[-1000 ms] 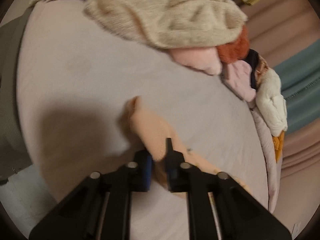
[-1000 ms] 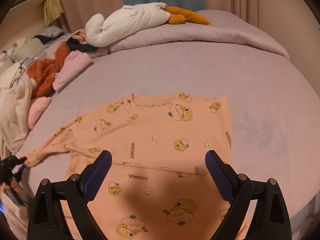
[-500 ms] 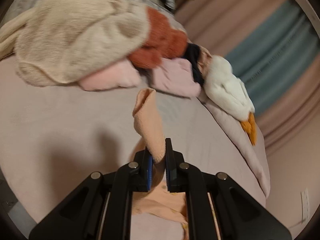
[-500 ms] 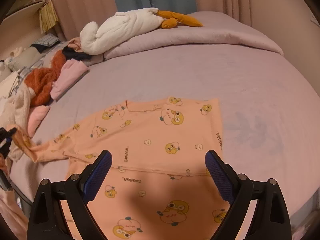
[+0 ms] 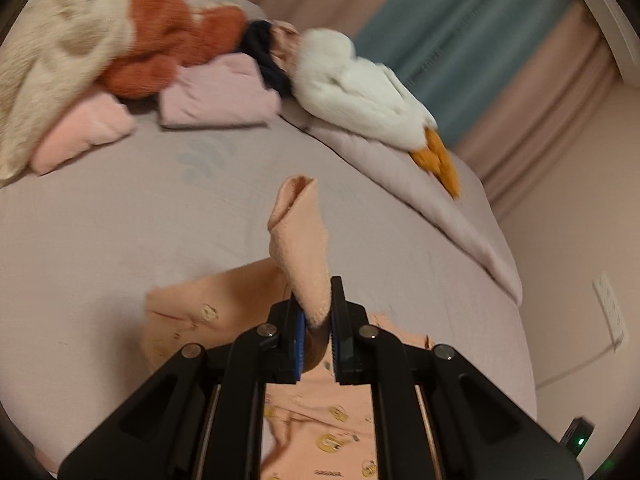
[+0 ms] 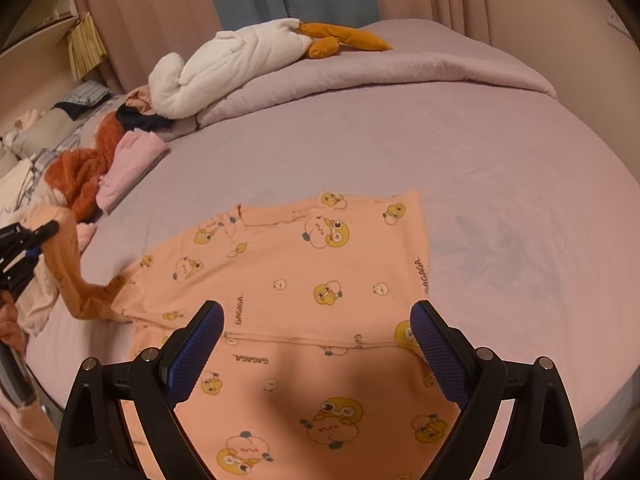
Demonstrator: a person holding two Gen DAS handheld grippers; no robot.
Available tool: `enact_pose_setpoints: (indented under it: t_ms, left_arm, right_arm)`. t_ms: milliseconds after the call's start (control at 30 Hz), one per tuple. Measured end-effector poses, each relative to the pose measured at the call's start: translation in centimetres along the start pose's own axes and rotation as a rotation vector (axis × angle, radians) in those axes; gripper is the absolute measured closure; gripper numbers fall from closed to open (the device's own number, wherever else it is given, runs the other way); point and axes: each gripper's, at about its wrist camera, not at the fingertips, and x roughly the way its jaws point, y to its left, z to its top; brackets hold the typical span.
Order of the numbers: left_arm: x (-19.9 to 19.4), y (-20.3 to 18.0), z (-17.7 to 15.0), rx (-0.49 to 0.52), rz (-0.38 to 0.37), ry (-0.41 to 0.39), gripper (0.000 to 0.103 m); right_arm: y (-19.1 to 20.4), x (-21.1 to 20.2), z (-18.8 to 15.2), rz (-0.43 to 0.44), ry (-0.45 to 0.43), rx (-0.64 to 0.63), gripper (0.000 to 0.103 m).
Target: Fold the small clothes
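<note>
A peach children's top (image 6: 312,280) printed with yellow ducks lies spread on the lilac bed (image 6: 500,168). My left gripper (image 5: 316,320) is shut on the top's left sleeve (image 5: 300,240) and holds it lifted above the bed, cuff pointing up. In the right wrist view the lifted sleeve (image 6: 64,264) hangs from the left gripper (image 6: 24,240) at the far left. My right gripper (image 6: 318,344) is open and empty, hovering above the lower body of the top.
Folded and loose clothes lie at the bed's far left: a rust fleece (image 6: 84,172), a pink folded piece (image 6: 128,164), a beige fluffy blanket (image 5: 44,64). A white plush goose (image 6: 236,64) rests on the rolled duvet (image 6: 360,76). Curtains hang behind.
My left gripper has closed on the sleeve, lifted it off the bed and swung it toward the top's body. My right gripper has stayed open above the top.
</note>
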Motion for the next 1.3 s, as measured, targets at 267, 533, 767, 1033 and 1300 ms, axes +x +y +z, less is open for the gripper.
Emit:
enact_pose_setpoints:
  t_ms: [267,533,767,1033,1300]
  left_arm:
    - [4.4,-4.4,-4.1,0.137,-0.052,0.144,0.093]
    - [9.8,-6.9,-10.1,0.257,-0.095,0.342,0.093]
    - [12.1,-6.8,-13.3,0.310,-0.092,0.432,0.065]
    - [6.0,-4.8,-11.3,0.257,-0.149,0.337,0.030]
    - [2.4,3.4,-8.6,0.049,0.071,0.240,0.031]
  right_arm:
    - [-0.8,0.2,-0.1,0.002,0.003,0.020,0.009]
    - [-1.6,0.6,-0.1,0.011,0.017,0.042,0.009]
    - [-1.8,0.9,-0.1,0.023,0.029,0.047,0.009]
    - [-1.3,1.4,1.0,0.071,0.030,0.023,0.009]
    - [1.6,5.2,2.3,0.246,0.138,-0.012,0.009]
